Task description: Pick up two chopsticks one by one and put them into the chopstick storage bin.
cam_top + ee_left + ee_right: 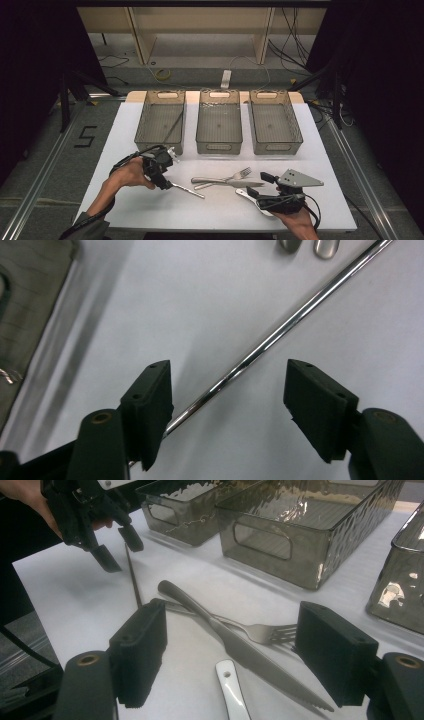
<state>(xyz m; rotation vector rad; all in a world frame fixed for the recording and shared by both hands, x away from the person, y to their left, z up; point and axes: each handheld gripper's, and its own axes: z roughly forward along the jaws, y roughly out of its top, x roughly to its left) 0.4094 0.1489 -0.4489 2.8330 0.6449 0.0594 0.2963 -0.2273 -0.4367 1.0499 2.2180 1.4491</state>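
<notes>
Landmark: the knife (pixel 227 181), lying crosswise on the white table (pixel 220 205) nearer the person than the bins.

Left of the knife: left hand-held gripper (pixel 166 183) angled down over a thin metal rod (pixel 189 189), probably a chopstick. In the left gripper view the jaws stand wide apart with the rod running between them on the table, close against one jaw; nothing is clamped. That straddle reads as lining up to pinch it.

Beyond the knife: three smoked-plastic bins, left bin (pixel 160 121), middle bin (pixel 219 121), right bin (pixel 275 121). A thin dark rod seems to lie in the left bin. Likely one bin per utensil kind.

At the knife: fork (pixel 235 177) crossing under it.

Right of the knife: white-handled utensil (pixel 248 197), type unclear. The right hand-held gripper (pixel 259 182) hovers beside it, jaws wide open, empty, apparently waiting.
</notes>
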